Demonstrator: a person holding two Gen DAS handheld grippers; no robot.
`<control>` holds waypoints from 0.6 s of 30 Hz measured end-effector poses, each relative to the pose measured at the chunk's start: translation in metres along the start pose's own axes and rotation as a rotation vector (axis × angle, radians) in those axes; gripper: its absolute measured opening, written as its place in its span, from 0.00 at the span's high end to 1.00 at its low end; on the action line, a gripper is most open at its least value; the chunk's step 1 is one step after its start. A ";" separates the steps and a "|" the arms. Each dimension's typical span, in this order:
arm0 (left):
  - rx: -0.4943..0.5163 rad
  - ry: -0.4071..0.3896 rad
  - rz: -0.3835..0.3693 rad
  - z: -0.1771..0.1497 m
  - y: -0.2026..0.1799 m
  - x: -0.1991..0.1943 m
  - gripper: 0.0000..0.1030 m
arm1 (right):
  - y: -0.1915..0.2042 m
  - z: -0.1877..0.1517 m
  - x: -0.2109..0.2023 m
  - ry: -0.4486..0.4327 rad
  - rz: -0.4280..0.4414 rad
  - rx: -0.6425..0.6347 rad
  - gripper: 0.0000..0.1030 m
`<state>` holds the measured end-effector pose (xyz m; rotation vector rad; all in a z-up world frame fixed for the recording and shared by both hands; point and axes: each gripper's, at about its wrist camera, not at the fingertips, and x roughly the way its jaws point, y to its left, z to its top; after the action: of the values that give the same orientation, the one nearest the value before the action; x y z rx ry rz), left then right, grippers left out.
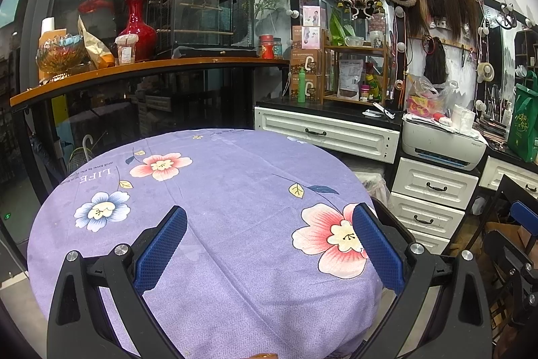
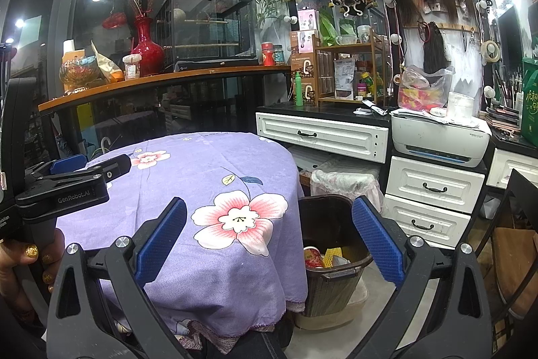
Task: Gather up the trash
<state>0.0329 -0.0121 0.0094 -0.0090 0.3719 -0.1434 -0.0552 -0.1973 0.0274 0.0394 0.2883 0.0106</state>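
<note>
My left gripper (image 1: 269,214) hangs open over the round table's purple flowered cloth (image 1: 218,177), with nothing between its blue pads (image 1: 161,248). No loose trash shows on the cloth. My right gripper (image 2: 270,207) is also open and empty, off the table's right edge and above a dark brown bin (image 2: 336,273). Inside the bin lie a red cup (image 2: 311,256), a yellow foam net (image 2: 331,254) and white paper. The right wrist view also shows the left gripper (image 2: 97,169) at the far left, held in a hand (image 2: 30,258).
White drawers (image 2: 430,187) and a printer (image 2: 440,137) stand right of the bin. A black chair frame (image 2: 514,224) sits at the far right. Behind the table runs a wooden shelf (image 1: 141,69) with a red vase (image 1: 136,29) and a glass case.
</note>
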 end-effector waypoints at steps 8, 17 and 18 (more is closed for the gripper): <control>0.006 -0.005 0.004 0.001 -0.001 0.001 0.05 | 0.001 0.000 0.000 0.000 0.000 0.000 0.06; 0.012 -0.005 0.005 0.000 0.000 0.000 0.05 | 0.000 0.000 0.000 0.000 0.000 0.000 0.06; 0.009 -0.002 0.001 0.000 0.001 0.000 0.05 | 0.000 0.000 0.000 0.000 0.000 0.000 0.06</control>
<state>0.0333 -0.0116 0.0096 -0.0003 0.3688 -0.1440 -0.0553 -0.1969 0.0274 0.0397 0.2886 0.0105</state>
